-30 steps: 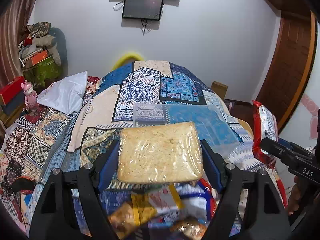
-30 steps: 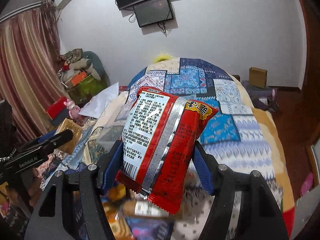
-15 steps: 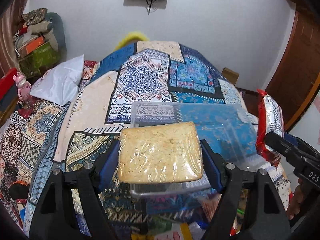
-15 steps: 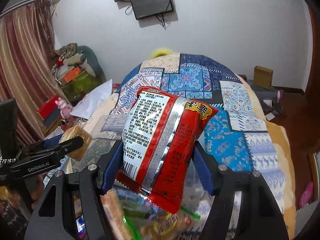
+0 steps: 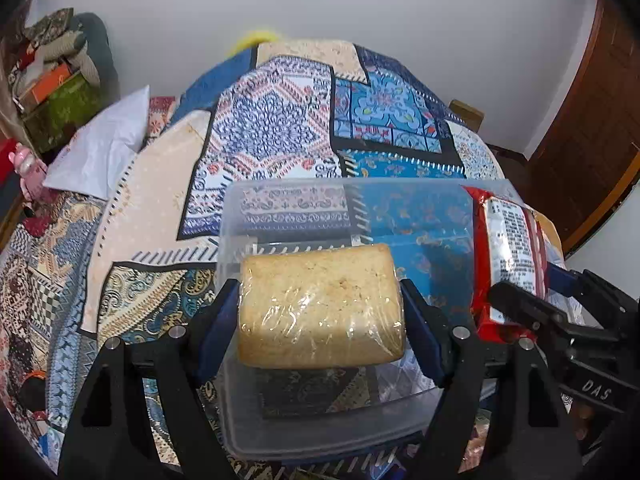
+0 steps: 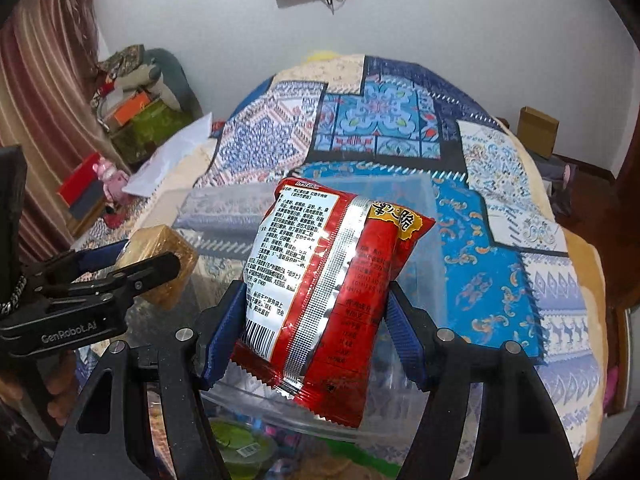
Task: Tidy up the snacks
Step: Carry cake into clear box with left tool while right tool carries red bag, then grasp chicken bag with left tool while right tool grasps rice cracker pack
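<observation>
Both grippers have carried their loads over the clear tub (image 5: 320, 436) on the bed (image 5: 160, 200) — left gripper (image 5: 320, 312) clenched on the wrapped cake (image 5: 320, 308), right gripper (image 6: 312, 320) grasping the red snack bag (image 6: 332, 280) — nothing dropped in yet, more snacks (image 6: 240, 444) waiting by the tub's near edge

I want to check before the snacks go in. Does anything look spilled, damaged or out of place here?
Nothing stands out. The left gripper holds the wrapped cake level over the clear plastic box, and the right gripper holds the red snack bag, slightly tilted, over the same box. Both wrappers look intact, and nothing is spilled on the quilt.
</observation>
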Demonstrator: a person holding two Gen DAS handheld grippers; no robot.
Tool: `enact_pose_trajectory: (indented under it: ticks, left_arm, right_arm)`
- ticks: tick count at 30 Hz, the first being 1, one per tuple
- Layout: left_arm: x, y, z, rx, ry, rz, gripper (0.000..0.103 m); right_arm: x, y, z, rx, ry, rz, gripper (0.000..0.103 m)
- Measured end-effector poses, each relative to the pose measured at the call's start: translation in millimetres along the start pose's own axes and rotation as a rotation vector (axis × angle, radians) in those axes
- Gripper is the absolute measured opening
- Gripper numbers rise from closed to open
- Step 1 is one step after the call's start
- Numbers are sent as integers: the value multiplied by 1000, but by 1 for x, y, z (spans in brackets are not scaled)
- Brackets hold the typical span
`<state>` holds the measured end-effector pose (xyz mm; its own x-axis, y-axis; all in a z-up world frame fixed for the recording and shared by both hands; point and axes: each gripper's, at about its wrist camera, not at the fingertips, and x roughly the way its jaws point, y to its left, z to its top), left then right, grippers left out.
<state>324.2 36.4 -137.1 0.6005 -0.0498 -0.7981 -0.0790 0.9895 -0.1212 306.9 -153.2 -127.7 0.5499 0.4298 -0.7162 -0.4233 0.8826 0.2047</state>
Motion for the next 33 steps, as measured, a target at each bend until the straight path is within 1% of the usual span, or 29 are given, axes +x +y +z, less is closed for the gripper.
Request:
enact_pose_trajectory:
  ticks: [4, 6, 8, 10, 13, 17, 21, 23, 26, 27, 30, 33]
  left_arm:
    - [-2, -5, 1, 23, 11, 12, 77]
    - [-13, -8, 1, 40, -21, 8, 77]
    - [-26, -9, 3, 46, -54, 20, 77]
    - [-39, -8, 4, 42, -78, 9, 77]
    - [-67, -2, 3, 30, -119, 1, 77]
    - [-113, 11, -6, 19, -187, 11, 77]
    - [-149, 22, -23, 13, -226, 21, 77]
    - [-170, 27, -35, 20, -253, 40, 77]
    - [-195, 37, -56, 28, -275, 44, 80]
    - [-199, 39, -61, 26, -277, 47, 83]
    - [-211, 52, -85, 20, -270, 57, 83]
    - [-211, 69, -113, -1, -232, 77, 84]
  right_arm:
    - [4, 1, -2, -11, 29, 1, 65]
    - [2, 3, -3, -14, 47, 16, 65]
    - [-3, 4, -3, -15, 34, 13, 65]
    - [-11, 6, -3, -15, 23, 10, 65]
    - [-31, 11, -4, -17, -9, 16, 65]
    - [-61, 22, -7, -39, -57, 12, 65]
    - [-90, 36, -16, -58, -94, 26, 65]
    - [-103, 46, -25, -67, -106, 36, 65]
    - [-118, 59, -41, -77, -108, 56, 65]
    - [-121, 62, -46, -80, -107, 61, 65]
    - [-128, 71, -65, -80, -91, 82, 66]
    - [-132, 76, -83, -80, -67, 95, 66]
